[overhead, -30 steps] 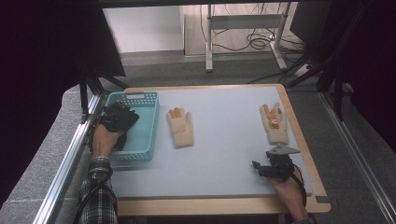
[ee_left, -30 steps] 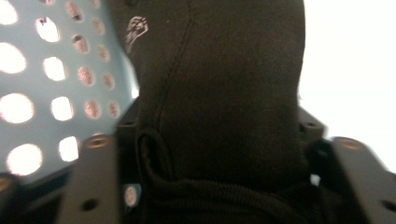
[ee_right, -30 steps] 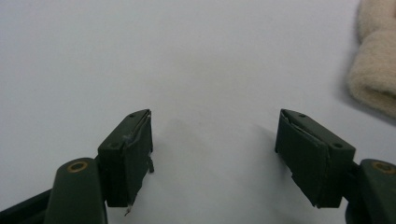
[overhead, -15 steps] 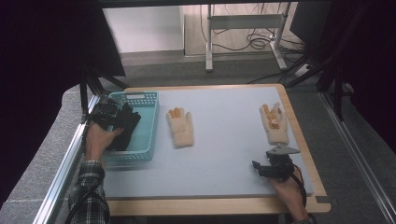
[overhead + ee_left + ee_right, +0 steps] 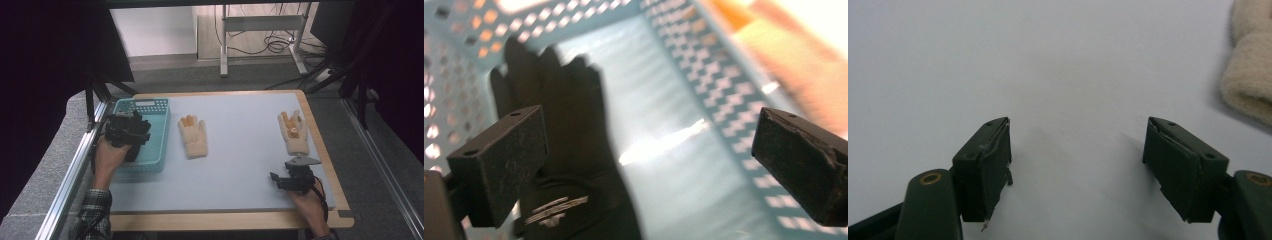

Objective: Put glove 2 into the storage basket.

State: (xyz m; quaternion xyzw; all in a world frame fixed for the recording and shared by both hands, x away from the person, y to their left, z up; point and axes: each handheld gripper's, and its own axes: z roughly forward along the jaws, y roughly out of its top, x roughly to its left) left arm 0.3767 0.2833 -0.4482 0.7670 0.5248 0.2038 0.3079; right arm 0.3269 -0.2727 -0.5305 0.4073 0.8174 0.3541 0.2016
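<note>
Since my left gripper (image 5: 131,131) has just been opening its jaws over the teal basket (image 5: 159,107), nothing is between them now: in the left gripper view the two black pads stand wide apart, and the black glove (image 5: 569,150) lies below them on the basket floor, not touched by either pad. The glove lies flat, cuff toward my gripper and fingers pointing away toward the far wall of the basket, close to the wall that shows on the left in that view.

So I judge the next thing to take is one of the two cream gloves with orange fingertips on the bench (image 5: 240,150). The nearer cream glove (image 5: 193,137) lies just beside the basket on its right side, and its long axis runs from me to the far edge, cuff toward me, fingers away. My left gripper is clearly closer to it; I need only to move it sideways over the basket rim.

The other cream glove (image 5: 293,132) lies near the right edge of the bench, fingers away from me as well. My right gripper (image 5: 285,180) rests low on the bench just before its cuff, jaws wide and empty, so this glove belongs to the right hand.
</note>
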